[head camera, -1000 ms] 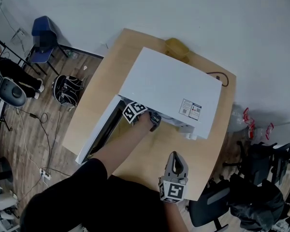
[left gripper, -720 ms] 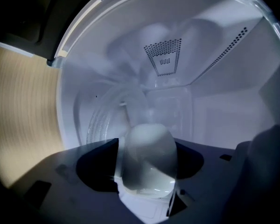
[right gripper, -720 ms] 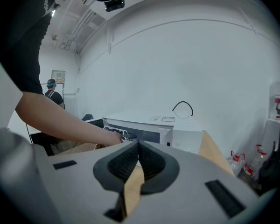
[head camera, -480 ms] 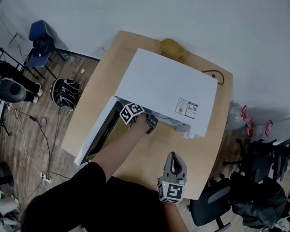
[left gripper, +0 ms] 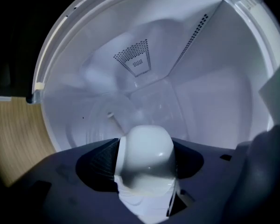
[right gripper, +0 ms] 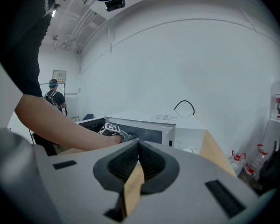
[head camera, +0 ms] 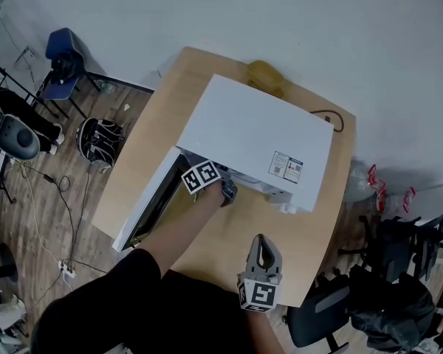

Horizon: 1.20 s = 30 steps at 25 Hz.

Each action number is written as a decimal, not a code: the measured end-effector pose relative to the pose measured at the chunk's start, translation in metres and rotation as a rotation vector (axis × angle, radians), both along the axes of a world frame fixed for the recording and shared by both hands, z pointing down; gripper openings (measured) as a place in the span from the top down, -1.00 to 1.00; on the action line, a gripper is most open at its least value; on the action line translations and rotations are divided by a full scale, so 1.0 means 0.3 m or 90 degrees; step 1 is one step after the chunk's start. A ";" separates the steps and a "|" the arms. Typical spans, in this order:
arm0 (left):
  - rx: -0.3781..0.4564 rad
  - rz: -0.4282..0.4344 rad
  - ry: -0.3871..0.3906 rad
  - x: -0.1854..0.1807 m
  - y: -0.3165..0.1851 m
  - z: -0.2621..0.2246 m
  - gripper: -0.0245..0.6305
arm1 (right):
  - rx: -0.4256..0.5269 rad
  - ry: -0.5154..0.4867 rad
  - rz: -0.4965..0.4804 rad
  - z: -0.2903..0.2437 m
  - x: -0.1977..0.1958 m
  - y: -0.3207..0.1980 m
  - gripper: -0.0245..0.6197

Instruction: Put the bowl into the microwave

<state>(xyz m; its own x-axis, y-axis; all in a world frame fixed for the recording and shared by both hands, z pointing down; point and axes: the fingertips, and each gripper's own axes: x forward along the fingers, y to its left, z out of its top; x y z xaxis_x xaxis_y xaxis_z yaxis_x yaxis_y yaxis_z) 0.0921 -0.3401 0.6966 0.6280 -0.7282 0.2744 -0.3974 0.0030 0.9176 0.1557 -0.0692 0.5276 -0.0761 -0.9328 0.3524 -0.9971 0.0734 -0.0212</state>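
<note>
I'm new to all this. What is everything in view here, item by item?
Microwave: one, white, on the table, door open.
Table: one, light wood, under the microwave.
Bowl: one, white, at the microwave's mouth.
Yellow object: one, on the table behind the microwave; kind unclear.
Cable: one, black, by the microwave's far corner.
Chair: one, blue, on the floor, far left.
Left gripper: grey, clamped on the bowl.
Right gripper: grey, jaws together, empty, near the table's front edge.
</note>
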 end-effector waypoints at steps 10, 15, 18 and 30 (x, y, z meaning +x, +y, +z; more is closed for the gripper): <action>0.054 0.035 -0.151 -0.018 -0.010 0.020 0.08 | -0.006 0.001 -0.001 0.008 0.003 0.009 0.74; 0.072 0.034 -0.212 -0.025 -0.018 0.022 0.08 | -0.010 -0.001 0.003 0.016 0.012 0.011 0.74; 0.086 0.049 -0.238 -0.022 -0.023 0.025 0.08 | -0.013 -0.005 0.000 0.023 0.009 0.015 0.74; 0.186 0.093 -0.290 0.014 -0.027 -0.012 -0.10 | -0.025 0.000 -0.013 0.035 -0.005 0.008 0.74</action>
